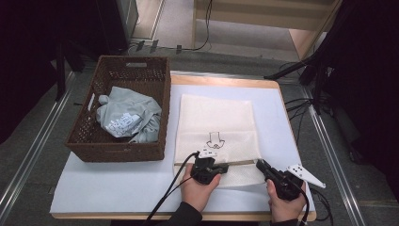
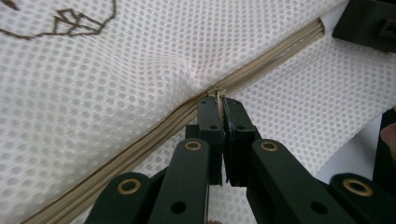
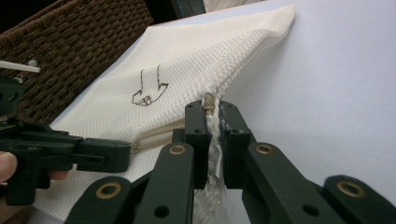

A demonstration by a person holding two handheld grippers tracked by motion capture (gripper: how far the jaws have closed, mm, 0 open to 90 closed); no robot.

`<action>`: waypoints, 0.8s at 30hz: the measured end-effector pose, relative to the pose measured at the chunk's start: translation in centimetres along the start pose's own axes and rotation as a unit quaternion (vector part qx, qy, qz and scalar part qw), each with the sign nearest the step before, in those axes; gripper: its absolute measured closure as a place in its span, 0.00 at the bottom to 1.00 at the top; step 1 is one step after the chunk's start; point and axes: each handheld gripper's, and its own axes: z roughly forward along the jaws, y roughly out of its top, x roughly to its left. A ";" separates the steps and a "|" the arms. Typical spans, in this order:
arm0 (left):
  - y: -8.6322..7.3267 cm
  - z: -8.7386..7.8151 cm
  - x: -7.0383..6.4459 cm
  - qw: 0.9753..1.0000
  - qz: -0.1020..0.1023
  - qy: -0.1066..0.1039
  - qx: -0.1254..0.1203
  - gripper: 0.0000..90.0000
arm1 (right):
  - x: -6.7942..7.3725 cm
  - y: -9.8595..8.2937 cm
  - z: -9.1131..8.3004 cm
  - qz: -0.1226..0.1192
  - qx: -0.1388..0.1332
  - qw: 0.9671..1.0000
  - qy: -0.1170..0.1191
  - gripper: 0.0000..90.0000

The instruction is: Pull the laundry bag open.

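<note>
Two big things sit on your bench (image 1: 117, 188): a wicker basket (image 1: 89, 136) of grey clothes (image 1: 127, 117) at ten o'clock, and a white mesh laundry bag (image 1: 214, 117) lying flat at the centre. Its zipper (image 1: 244, 162) runs across the six o'clock edge. Your right gripper (image 3: 212, 109) has its jaws clamped on the bag's corner at the zipper's end, while your left gripper (image 2: 219, 100) has its jaws pinched together on the zipper pull (image 2: 218, 93). You look set to unzip; next, anchor the corner and draw the pull along the track.

My right gripper (image 3: 213, 122) pinches the white mesh zippered laundry bag (image 3: 187, 70) at its corner; my left gripper (image 3: 116, 156) sits at nine o'clock.
</note>
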 end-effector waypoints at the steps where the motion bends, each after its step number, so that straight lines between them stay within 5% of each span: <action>1: -0.1 -0.3 0.2 1.000 0.001 0.005 -0.002 0.97 | -0.1 0.0 0.0 -0.003 -0.001 1.000 -0.001 0.94; 8: -0.6 -1.7 0.8 0.999 0.010 0.028 -0.013 0.97 | -0.1 0.0 0.0 -0.005 -0.001 1.000 -0.006 0.94; 24: -1.2 -3.0 1.4 0.998 0.016 0.045 -0.028 0.97 | 0.3 -0.2 0.6 -0.017 0.008 1.000 0.005 0.94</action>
